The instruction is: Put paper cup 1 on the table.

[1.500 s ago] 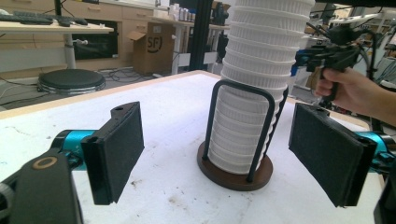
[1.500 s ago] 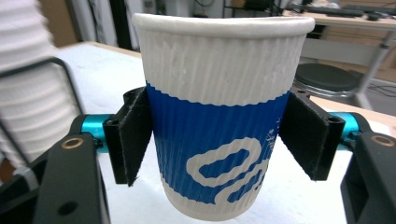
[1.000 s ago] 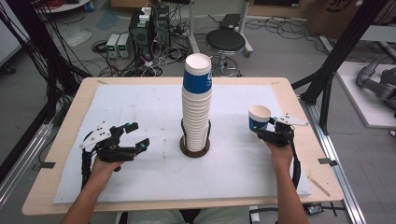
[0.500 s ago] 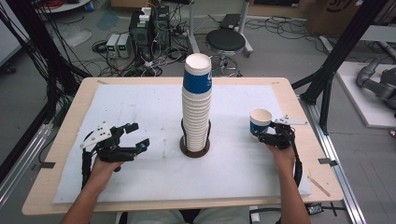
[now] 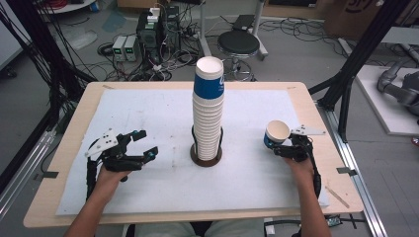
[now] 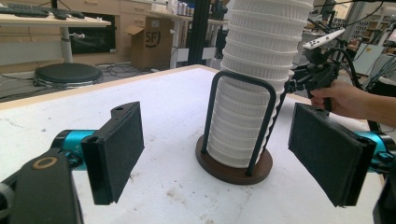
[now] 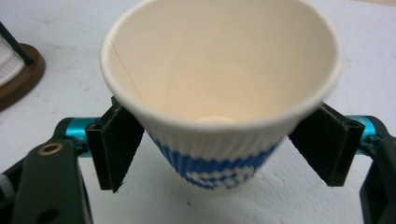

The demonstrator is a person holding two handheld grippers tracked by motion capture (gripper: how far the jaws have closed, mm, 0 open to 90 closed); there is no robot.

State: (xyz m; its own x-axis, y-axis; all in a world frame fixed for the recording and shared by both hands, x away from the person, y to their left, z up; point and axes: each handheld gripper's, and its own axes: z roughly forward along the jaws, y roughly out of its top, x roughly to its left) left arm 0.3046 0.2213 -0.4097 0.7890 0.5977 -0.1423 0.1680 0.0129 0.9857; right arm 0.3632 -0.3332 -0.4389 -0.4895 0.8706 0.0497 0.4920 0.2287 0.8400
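A tall stack of white paper cups (image 5: 208,113) with a blue band on the top cup stands in a black wire holder on a brown round base (image 5: 206,159) at the table's middle. In the left gripper view the stack (image 6: 257,93) rises just ahead. My left gripper (image 5: 148,143) (image 6: 217,154) stays open and empty to the left of it. A single blue-and-white cup (image 5: 276,133) (image 7: 219,93) stands upright at the right, between the pads of my right gripper (image 5: 277,146) (image 7: 219,144). Those jaws have just been opening and stand beside the cup's wall without squeezing it.
A white sheet (image 5: 148,103) covers the wooden table (image 5: 64,148). The right gripper (image 6: 317,74) and its hand show past the stack in the left gripper view. Behind the table stand a black stool (image 5: 238,43) and boxes with cables; black frame posts flank the table.
The right gripper's jaws have spread apart around the cup, and the cup has come slightly lower toward the table. The left gripper has not moved.
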